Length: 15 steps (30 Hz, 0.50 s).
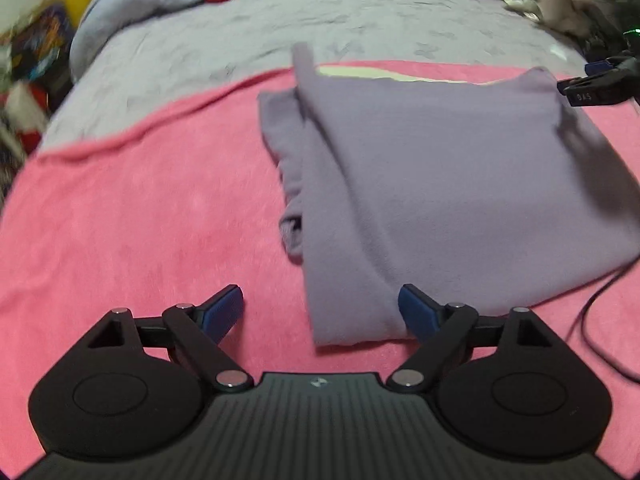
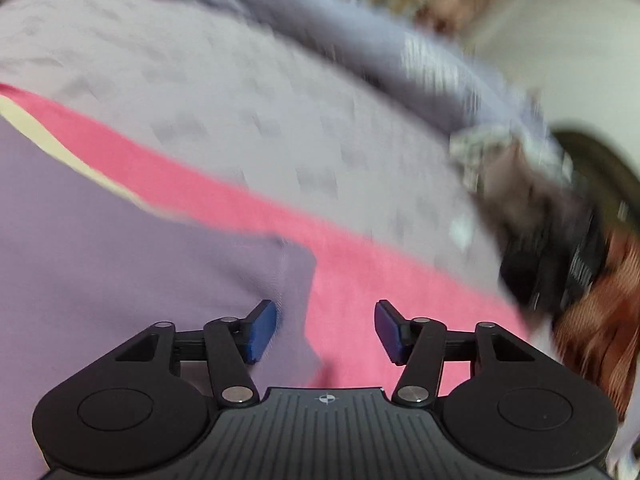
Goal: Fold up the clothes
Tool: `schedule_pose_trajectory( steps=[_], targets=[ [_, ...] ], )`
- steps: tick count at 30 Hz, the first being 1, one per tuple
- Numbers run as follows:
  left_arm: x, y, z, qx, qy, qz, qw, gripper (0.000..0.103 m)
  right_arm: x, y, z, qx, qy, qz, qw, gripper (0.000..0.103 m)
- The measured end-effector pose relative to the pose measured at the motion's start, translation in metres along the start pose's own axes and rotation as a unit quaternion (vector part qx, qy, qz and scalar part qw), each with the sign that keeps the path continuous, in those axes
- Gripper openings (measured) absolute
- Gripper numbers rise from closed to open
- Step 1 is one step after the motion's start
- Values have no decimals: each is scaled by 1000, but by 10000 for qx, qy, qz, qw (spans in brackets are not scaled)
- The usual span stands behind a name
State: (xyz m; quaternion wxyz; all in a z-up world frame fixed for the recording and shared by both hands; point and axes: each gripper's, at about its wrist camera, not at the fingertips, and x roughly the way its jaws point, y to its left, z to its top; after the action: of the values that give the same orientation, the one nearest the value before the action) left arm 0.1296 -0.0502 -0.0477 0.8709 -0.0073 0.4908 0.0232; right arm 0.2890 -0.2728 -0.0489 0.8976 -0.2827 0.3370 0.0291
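We have a fold laid: the lilac fleece garment (image 1: 460,184) lies folded on the pink blanket (image 1: 140,208) over the bed. Our left gripper (image 1: 322,312) and right gripper (image 2: 326,330) stand spread, pinching nothing. Next, we judge, comes regrasping an edge.

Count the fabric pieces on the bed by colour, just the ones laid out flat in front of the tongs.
Purple folded garment: 1
Pink blanket: 1
Grey-lilac bedspread: 1
Pale yellow piece, partly hidden: 1
Total: 4
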Motion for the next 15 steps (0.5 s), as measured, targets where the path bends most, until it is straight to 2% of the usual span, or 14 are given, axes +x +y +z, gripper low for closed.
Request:
schedule_pose_trajectory(
  steps=[2,4,5,7,8,10,12,14,15],
  targets=[
    [-1,5,-4,-209,5,-27,9998,93,-12,19,6,-290,-202,496,9981,52],
    [0,8,-5,-323,10,-3,9995,97,-7,36,6,-590,-112,521,9968,52],
    [0,10,-6,-363,10,-21,9993,97,4,39,3,-659,22,340,9972,52],
    [-3,14,-7,-407,2,-34,9992,97,35,25,-9,-557,482,-392,9965,48],
    [-4,17,-7,-426,-1,-30,9991,97,47,8,-16,-229,678,-498,9962,55],
    [-10,21,-6,-503,-29,-9,9987,97,59,-24,-22,438,915,-446,9938,71],
    [-18,24,0,-541,-193,136,9983,96,49,-24,-14,220,724,-459,9961,67],
    [-26,26,7,-504,-364,424,9972,95,28,-15,-7,67,209,-344,9992,65],
    [-27,27,12,-481,-441,528,9965,95,20,-12,-3,150,0,-108,9998,64]
  ],
)
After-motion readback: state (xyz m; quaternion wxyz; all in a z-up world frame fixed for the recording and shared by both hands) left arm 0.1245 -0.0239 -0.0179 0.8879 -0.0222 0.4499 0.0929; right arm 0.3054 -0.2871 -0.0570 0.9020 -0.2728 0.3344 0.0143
